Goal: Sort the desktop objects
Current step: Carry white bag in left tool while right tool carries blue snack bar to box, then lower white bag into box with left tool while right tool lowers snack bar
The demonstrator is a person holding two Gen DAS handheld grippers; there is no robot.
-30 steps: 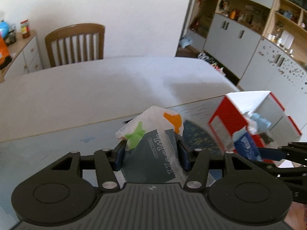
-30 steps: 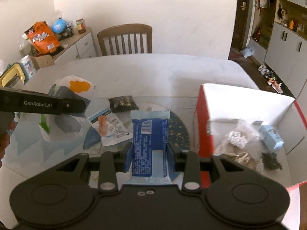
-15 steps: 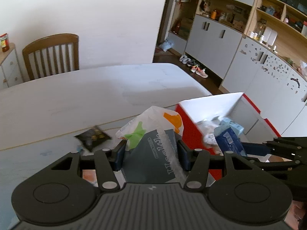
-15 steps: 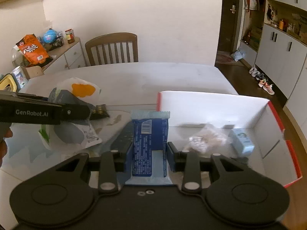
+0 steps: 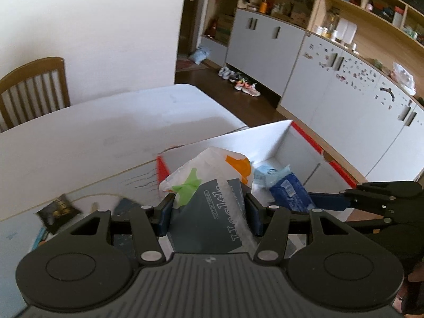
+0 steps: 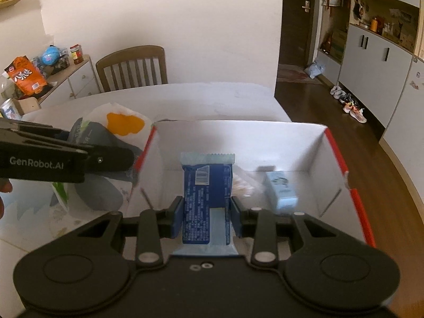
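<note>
Left gripper (image 5: pixel 209 209): jaws clenched on grey-and-white tissue pack (image 5: pixel 212 204), beside the box's left wall. Right gripper (image 6: pixel 206 214): jaws grasping blue wrapper packet (image 6: pixel 206 196), over red-and-white box (image 6: pixel 331 159) on surface (image 6: pixel 185 98).

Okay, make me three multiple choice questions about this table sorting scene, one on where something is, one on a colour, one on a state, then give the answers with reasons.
1. Where is the small light blue carton?
A. inside the box
B. on the chair
C. on the floor

2. What colour are the outer edges of the box?
A. green
B. red
C. black

3. What is the right gripper doing?
A. hanging open
B. clamping the blue packet
C. clamping a shoe

Answers:
1 A, it lies within the white walls.
2 B, red shows along the rims.
3 B, the blue packet sits pinched between both pads.
</note>
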